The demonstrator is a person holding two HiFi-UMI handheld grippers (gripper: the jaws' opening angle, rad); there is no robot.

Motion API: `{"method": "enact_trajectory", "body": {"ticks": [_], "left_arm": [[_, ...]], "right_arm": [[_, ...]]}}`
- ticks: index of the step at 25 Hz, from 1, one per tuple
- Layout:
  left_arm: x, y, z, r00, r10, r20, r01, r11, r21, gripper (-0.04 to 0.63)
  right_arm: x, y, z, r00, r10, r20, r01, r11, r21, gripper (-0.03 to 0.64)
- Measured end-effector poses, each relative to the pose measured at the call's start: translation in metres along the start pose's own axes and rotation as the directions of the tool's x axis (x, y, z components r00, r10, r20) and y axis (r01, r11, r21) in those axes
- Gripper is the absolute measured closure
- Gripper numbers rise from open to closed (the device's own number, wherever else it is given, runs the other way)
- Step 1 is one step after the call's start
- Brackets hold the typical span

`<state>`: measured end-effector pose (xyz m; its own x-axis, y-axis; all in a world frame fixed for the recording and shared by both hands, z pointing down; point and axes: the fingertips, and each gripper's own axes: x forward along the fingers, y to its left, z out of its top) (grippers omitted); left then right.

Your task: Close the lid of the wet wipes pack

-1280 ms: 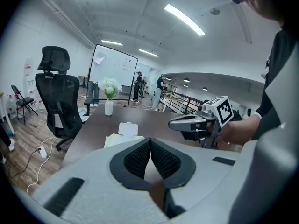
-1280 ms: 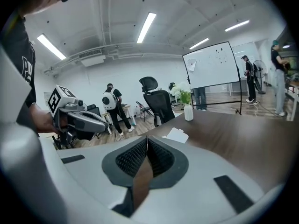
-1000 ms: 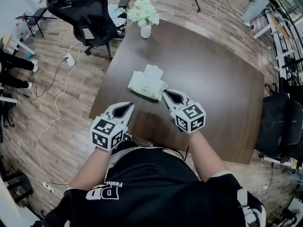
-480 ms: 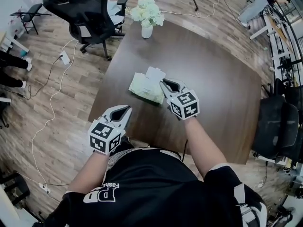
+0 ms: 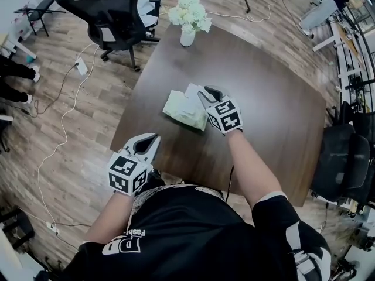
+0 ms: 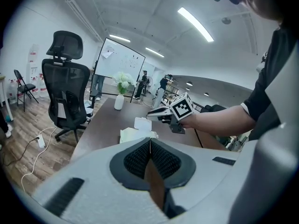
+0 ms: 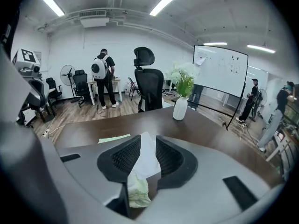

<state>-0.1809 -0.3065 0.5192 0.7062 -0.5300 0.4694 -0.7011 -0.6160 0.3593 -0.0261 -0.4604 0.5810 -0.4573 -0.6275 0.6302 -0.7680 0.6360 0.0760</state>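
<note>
Two jaws of the right gripper (image 5: 208,91) have just been opening and stand spread around the raised white lid (image 7: 147,155) of the pale green soft wet wipes pack (image 5: 183,111) on the dark wooden table (image 5: 269,116). The left gripper (image 5: 152,138), pressed together and empty, hangs near the table's edge. Unbraced, the soft pack may slide under a push, leaving the lid unlatched.
</note>
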Motion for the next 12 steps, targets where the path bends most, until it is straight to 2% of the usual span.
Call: {"method": "enact_trajectory", "body": {"ticks": [4, 12], "left_arm": [[-0.003, 0.007, -0.003, 1.0, 0.01, -0.006, -0.01, 1.0, -0.015, 0.575], [-0.01, 0.012, -0.009, 1.0, 0.018, -0.019, -0.019, 0.999, -0.032, 0.575]], "right_arm": [[0.016, -0.007, -0.008, 0.999, 0.009, -0.053, -0.01, 1.0, -0.025, 0.502], [0.032, -0.011, -0.015, 0.993, 0.059, -0.098, -0.06, 0.998, -0.01, 0.5]]}}
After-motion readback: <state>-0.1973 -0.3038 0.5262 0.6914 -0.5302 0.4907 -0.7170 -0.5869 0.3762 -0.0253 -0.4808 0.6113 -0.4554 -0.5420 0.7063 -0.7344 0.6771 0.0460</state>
